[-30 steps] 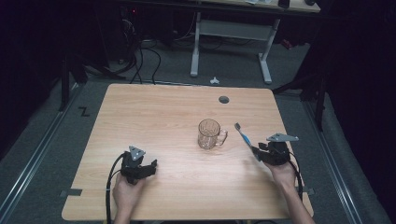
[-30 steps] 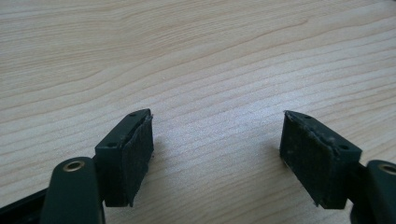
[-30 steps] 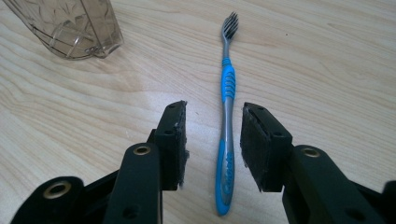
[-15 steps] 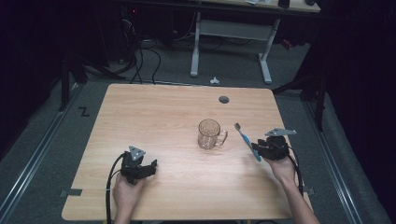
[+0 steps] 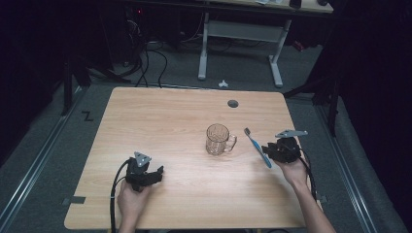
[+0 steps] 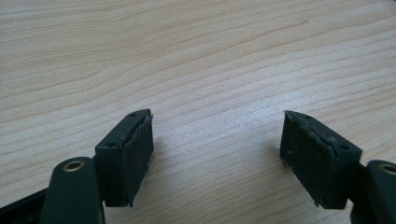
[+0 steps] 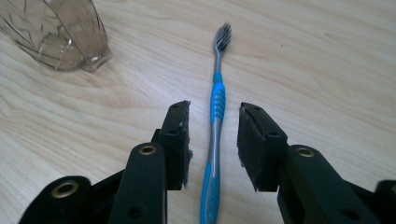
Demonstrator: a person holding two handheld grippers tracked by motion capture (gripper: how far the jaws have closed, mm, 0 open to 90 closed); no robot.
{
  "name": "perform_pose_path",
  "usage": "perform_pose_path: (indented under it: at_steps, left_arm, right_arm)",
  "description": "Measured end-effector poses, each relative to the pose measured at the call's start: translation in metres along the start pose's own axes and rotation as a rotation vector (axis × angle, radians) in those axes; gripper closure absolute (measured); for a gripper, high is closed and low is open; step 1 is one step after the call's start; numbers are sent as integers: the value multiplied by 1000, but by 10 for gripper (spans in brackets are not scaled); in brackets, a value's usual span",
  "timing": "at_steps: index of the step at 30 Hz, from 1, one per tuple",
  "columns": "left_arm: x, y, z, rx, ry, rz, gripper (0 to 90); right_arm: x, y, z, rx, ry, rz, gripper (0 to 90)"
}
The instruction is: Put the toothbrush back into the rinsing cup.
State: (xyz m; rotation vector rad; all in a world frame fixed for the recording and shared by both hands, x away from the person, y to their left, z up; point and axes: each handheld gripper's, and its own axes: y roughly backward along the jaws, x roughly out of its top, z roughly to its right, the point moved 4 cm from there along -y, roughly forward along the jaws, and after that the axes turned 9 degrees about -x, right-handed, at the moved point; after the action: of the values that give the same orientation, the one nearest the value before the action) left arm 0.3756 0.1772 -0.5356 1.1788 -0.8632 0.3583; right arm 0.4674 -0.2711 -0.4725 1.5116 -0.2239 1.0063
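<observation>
- The blue toothbrush (image 7: 214,135) lies flat on the wooden table (image 5: 170,116), just right of the glass mug (image 5: 218,139), probably staged for dropping into it.
- The right gripper (image 7: 212,144) straddles the handle, jaws parted on either side and not yet pinching; it looks lined up for a grasp.
- The left gripper (image 6: 217,154) rests low near the table's front left, jaws spread wide over bare wood, holding nothing.

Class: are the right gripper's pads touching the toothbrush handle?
Apart. The right gripper view shows wood on both sides of the toothbrush between the open right gripper pads.
</observation>
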Motion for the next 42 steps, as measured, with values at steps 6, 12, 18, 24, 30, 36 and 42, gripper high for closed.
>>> perform_pose_path:
  at_steps: [6, 12, 18, 24, 30, 36, 42]
  left_arm:
    - [0, 0, 0, 0, 0, 0, 263]
    - [0, 0, 0, -1, 0, 0, 263]
    - [0, 0, 0, -1, 1, 1, 263]
    - [0, 0, 0, -2, 1, 1, 262]
    - [0, 0, 0, -3, 1, 1, 259]
    - [0, 0, 0, -2, 1, 1, 260]
    - [0, 0, 0, -4, 0, 1, 259]
  right_arm:
    - [11, -4, 0, 3, 18, -23, 647]
    - [21, -6, 0, 1, 40, -34, 654]
    - [29, -14, 2, 14, 54, -83, 674]
    - [37, -24, 2, 15, 83, -150, 678]
    - [43, -30, 1, 13, 99, -196, 679]
    - [52, -40, -1, 16, 99, -240, 679]
    - [59, -48, -6, 14, 142, -314, 679]
